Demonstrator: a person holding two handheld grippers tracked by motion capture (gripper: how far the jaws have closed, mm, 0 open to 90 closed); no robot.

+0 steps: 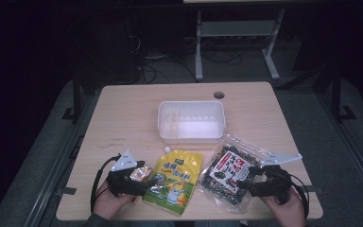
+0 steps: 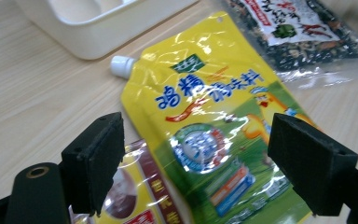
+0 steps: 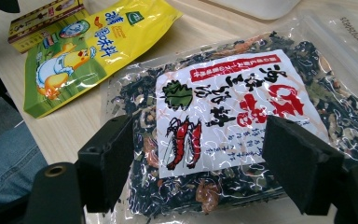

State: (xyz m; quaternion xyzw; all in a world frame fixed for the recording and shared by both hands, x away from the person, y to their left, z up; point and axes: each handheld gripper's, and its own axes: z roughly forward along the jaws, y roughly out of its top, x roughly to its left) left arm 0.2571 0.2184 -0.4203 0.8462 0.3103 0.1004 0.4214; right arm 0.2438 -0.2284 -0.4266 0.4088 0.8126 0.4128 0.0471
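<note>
Here, two flat packets lie on the near half of the wooden surface (image 1: 123,113), each with a pair of tongs poised over it. The yellow spouted pouch (image 1: 174,179) sits near centre, its long axis running near to far, with the white cap pointing to the far left, toward the white plastic bin (image 1: 192,120) beyond it. It looks soft, glossy and probably slippery, with some weight from its filling; a firm edge seam or the neck below the cap would likely hold best. Just right of it, touching or nearly so, lies the clear seaweed bag (image 1: 230,175), tilted so its long axis runs from near left to far right. It seems light and crinkly, its dried contents brittle, so the empty sealed top strip looks like the safest place to grip. The left tongs (image 1: 144,182) stand wide open and hold nothing, by the pouch's left edge, beside a small gold snack packet (image 1: 140,174). The right tongs (image 1: 246,182) are likewise wide open and empty, over the bag's right side.
</note>
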